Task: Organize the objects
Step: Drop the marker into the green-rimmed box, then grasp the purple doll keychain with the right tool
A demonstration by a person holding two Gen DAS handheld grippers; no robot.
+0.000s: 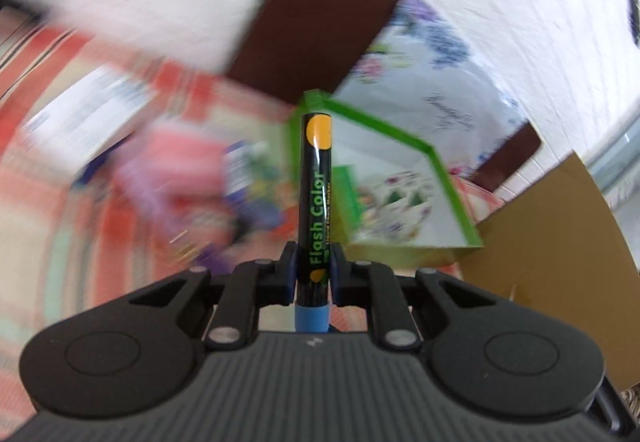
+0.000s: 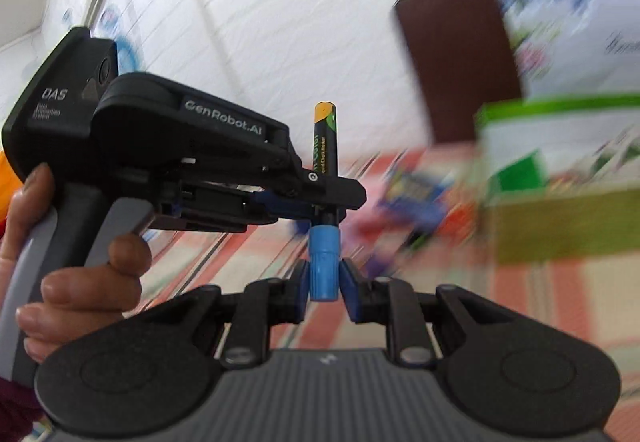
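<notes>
Marker (image 1: pixel 316 197) stands upright between your two claws, your left claw (image 1: pixel 313 274) clamped on its black barrel and your right claw (image 2: pixel 324 282) closed around its blue cap (image 2: pixel 324 262), raised before the blurred green-rimmed box (image 1: pixel 436 157).

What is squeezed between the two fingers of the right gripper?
The blue cap of the marker, seen in the right wrist view. The left gripper clamps the black barrel above it.
</notes>
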